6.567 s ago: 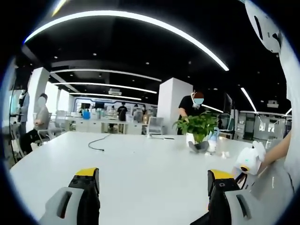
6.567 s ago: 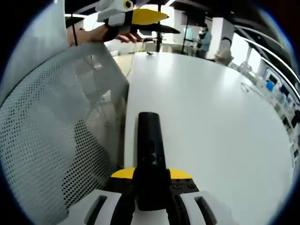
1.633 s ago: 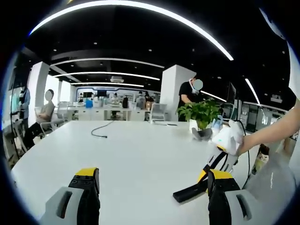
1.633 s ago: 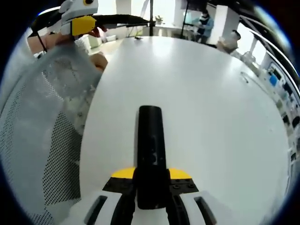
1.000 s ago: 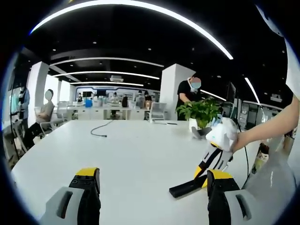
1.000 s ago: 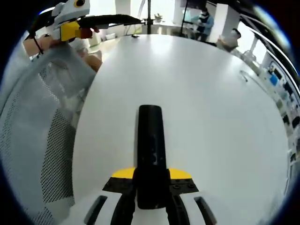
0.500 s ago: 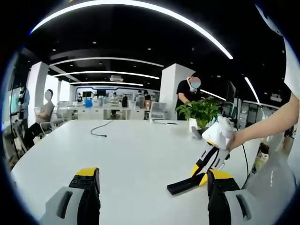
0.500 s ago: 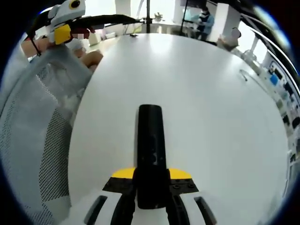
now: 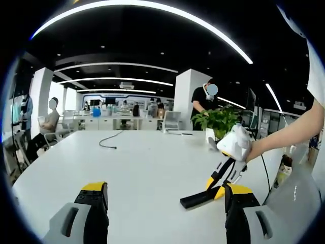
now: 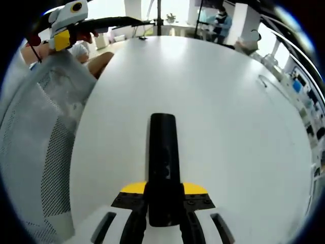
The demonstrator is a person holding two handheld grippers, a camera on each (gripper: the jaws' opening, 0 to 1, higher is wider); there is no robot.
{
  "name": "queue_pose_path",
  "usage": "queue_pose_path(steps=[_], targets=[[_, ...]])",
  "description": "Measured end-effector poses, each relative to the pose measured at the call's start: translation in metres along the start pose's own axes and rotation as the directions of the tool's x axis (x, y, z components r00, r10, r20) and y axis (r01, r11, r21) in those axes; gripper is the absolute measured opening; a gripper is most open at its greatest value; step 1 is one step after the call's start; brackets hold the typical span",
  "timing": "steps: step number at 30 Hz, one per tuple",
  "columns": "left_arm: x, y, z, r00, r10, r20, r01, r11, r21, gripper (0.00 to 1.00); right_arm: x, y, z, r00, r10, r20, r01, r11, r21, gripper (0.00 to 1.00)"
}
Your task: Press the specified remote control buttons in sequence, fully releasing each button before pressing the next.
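A long black remote control [image 10: 163,152] sticks forward from my right gripper [image 10: 163,189], whose yellow-tipped jaws are shut on its near end. From the left gripper view, that right gripper [image 9: 216,187] comes in from the right in a person's hand. It holds the remote [image 9: 194,199] tilted down, with the far end low over the white table [image 9: 142,168]. I cannot tell whether it touches. My left gripper [image 9: 166,190] stands open above the table's near edge with nothing between its jaws. It also appears far off as the left gripper [image 10: 63,29] at the upper left of the right gripper view.
A potted plant [image 9: 218,124] stands at the table's far right, and a black cable [image 9: 107,142] lies at the far side. A grey mesh chair back [image 10: 35,152] is beside the table edge. One person stands behind the plant; others sit in the background.
The right gripper has carried the remote from beside the chair out over the table, drifting left and a little lower in the last second. The left gripper has stayed open and nearly still.
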State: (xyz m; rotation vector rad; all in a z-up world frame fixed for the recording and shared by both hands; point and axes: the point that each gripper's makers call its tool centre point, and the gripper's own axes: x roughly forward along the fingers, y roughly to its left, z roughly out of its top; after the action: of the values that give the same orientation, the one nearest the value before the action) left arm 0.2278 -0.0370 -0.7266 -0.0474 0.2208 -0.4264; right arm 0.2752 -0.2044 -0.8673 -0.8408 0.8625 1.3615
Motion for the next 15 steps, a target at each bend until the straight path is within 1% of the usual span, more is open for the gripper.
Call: queue_pose_path(steps=[15], targets=[[0.000, 0.000, 0.000, 1.000, -0.002, -0.001, 0.002, 1.000, 0.001, 1.00, 0.001, -0.017, 0.000, 1.000, 0.005, -0.010, -0.005, 1.000, -0.008, 0.21]])
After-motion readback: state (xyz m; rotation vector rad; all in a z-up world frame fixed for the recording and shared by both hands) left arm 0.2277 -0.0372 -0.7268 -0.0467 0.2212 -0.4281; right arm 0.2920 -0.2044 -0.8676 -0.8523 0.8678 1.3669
